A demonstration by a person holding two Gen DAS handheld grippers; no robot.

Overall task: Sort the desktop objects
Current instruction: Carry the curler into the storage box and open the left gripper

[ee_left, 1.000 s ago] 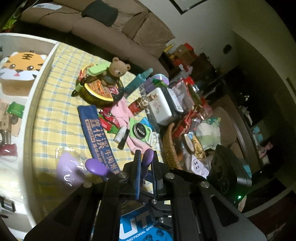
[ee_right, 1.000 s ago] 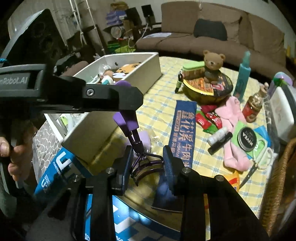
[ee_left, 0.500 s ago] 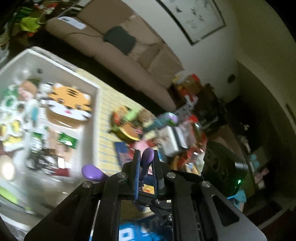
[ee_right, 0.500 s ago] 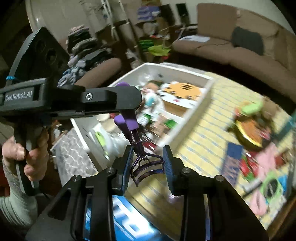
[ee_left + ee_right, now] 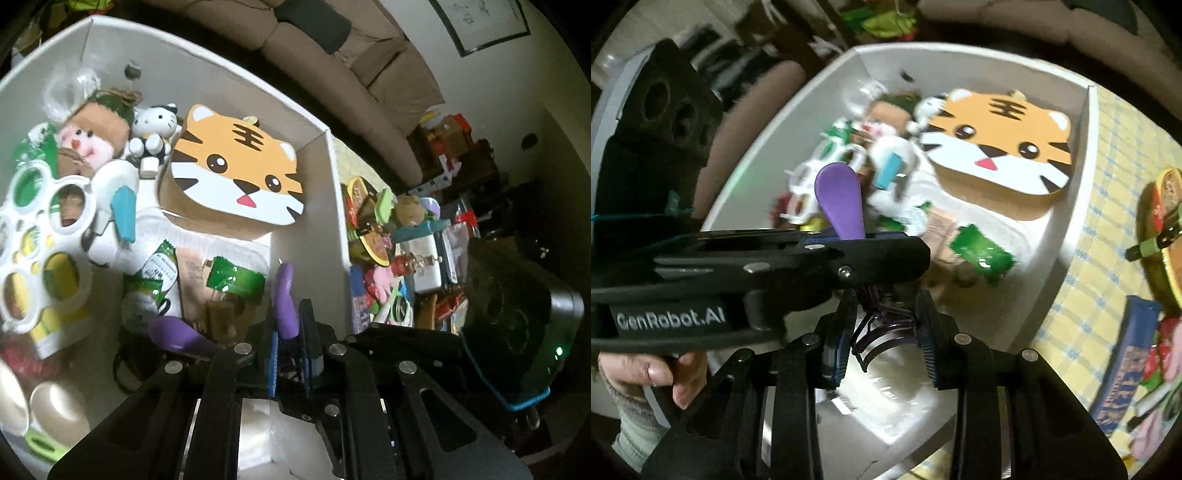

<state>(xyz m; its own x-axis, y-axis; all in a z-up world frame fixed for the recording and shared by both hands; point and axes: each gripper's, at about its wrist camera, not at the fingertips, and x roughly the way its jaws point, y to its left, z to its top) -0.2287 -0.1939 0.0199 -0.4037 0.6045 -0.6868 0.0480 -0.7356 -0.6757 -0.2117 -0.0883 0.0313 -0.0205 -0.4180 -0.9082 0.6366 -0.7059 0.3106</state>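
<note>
**Eyelash curler parked over the white bin**

While the left gripper has its jaws pinched tight on one purple handle of the eyelash curler, the thing hangs right over the white storage box, above the near corner where the green snack packets lie. From the right wrist camera the curler's dark metal curved end sits between the right gripper's jaws, which are spread wide and not touching it as far as can be seen.

Readable text: "GenRobot.AI" is printed in white on the side of the left gripper body in the right wrist view. The blue strip packet on the cloth has white characters on it, too blurred to read. The green packets have print as well, but it's too small.

Inside the box: a tiger-face box lid, a Hello Kitty figure, a plush doll and a white plastic ring frame, all crammed in together.

The box sits on a tabletop covered in a yellow checked cloth, with a pile of clutter beyond its right wall, including a small teddy bear. A brown sofa runs behind, and a framed picture hangs on the wall.

A bare hand wraps the left gripper's grip, sleeve at the wrist.
</note>
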